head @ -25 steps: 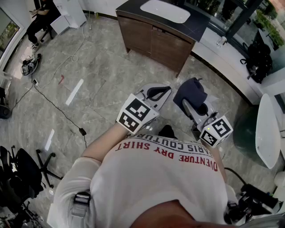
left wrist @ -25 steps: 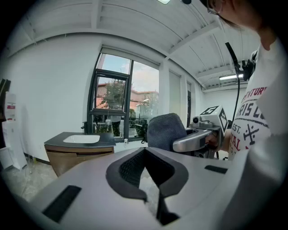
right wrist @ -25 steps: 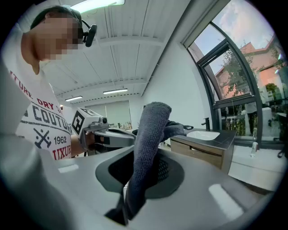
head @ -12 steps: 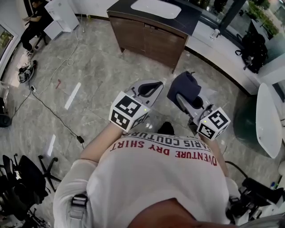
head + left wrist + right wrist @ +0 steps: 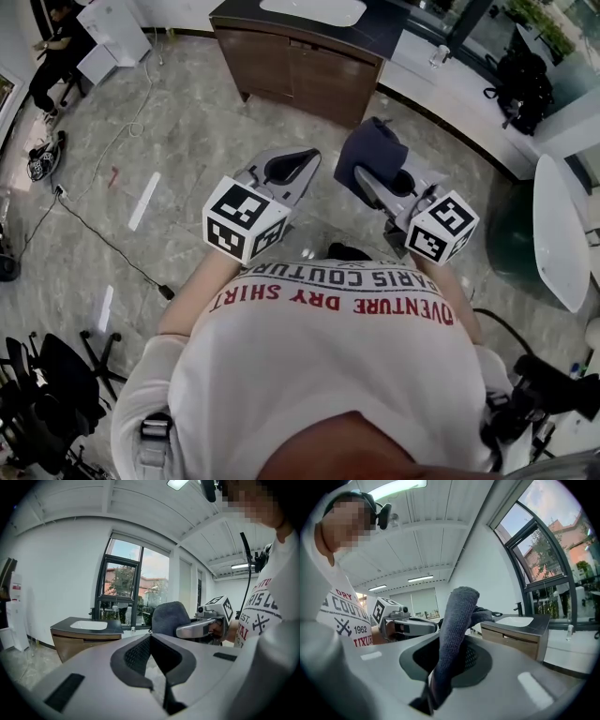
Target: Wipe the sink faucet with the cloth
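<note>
While I stand well short of the vanity cabinet (image 5: pixel 300 66), both tools are held out over the floor on its near side, so no wiping has begun. Closest to me, my left gripper (image 5: pixel 165 695) has its jaws pressed together with nothing between them; its own view shows only the dark pads meeting in a line. Just beside it, a little nearer the cabinet, my right gripper (image 5: pixel 433 688) is clamped on the cloth (image 5: pixel 457 620). It pinches the cloth low down, so most of the dark grey fabric stands above the jaws and folds over at the top.

I judge the cloth to be light, soft and thick, a terry sort that will bend round whatever it meets. It has no stiffness of its own, so the free end will flop and drag. The pinch is near one end, which leaves plenty of loose fabric to wrap round a spout, though a hold closer to the middle would give firmer pressure. It looks neither slippery nor breakable, and the grip seems secure.

Farther off, set in the cabinet's dark top, lies the white sink (image 5: pixel 520 619), and the faucet (image 5: pixel 519 607) rises as a thin dark post at its edge. It looks rigid and probably smooth, so the cloth should be pressed against it, not brushed past.
</note>
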Demonstrator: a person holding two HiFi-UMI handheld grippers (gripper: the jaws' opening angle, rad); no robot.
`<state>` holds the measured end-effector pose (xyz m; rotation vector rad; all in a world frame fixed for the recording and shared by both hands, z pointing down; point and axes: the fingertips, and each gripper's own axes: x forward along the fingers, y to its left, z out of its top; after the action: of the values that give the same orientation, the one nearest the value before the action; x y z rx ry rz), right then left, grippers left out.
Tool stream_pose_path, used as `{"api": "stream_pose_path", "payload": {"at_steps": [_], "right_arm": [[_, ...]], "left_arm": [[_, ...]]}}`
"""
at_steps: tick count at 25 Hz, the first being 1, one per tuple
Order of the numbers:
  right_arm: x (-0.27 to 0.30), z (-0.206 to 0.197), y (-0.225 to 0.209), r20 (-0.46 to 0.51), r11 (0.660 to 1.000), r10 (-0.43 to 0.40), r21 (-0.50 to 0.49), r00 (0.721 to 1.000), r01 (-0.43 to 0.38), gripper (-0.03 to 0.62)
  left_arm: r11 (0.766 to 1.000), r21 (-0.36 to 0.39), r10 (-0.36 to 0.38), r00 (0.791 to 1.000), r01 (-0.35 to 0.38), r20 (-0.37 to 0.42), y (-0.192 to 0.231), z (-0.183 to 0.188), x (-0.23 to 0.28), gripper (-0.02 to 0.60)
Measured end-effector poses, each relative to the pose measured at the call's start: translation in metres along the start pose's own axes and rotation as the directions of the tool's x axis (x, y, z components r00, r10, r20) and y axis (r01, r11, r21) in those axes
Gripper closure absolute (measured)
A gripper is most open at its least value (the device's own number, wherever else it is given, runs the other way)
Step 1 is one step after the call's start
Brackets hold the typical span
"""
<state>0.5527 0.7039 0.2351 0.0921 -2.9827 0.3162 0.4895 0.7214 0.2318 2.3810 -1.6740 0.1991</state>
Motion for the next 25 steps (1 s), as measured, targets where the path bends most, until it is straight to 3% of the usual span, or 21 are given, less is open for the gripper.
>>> {"api": "stream_pose_path", "payload": {"at_steps": [6, 12, 19, 25], "right_arm": [[0.019, 0.005, -0.025, 0.020, 0.997, 0.020, 0.071, 1.000, -0.021, 0.545], [0.068, 0.001, -0.097, 0.024, 0.992, 0.009, 0.123, 1.000, -0.012, 0.545], [0.155, 0.007, -0.245, -0.006, 0.989, 0.013, 0.148, 1.000, -0.012, 0.545], [0.244, 0.058, -0.381, -0.011, 0.985, 0.040, 0.171, 0.999, -0.037, 0.545]], "left_arm": [[1.000, -0.031, 0.004, 1.000, -0.004, -0.018, 0.024, -0.005, 0.017, 0.581], [0.998, -0.060, -0.001, 0.998, -0.003, -0.063, 0.085, -0.014, 0.068, 0.581], [0.995, -0.102, -0.009, 0.994, -0.002, -0.108, 0.211, -0.008, 0.190, 0.581], [0.996, -0.086, -0.006, 0.989, -0.007, -0.145, 0.336, 0.036, 0.295, 0.581]]}}
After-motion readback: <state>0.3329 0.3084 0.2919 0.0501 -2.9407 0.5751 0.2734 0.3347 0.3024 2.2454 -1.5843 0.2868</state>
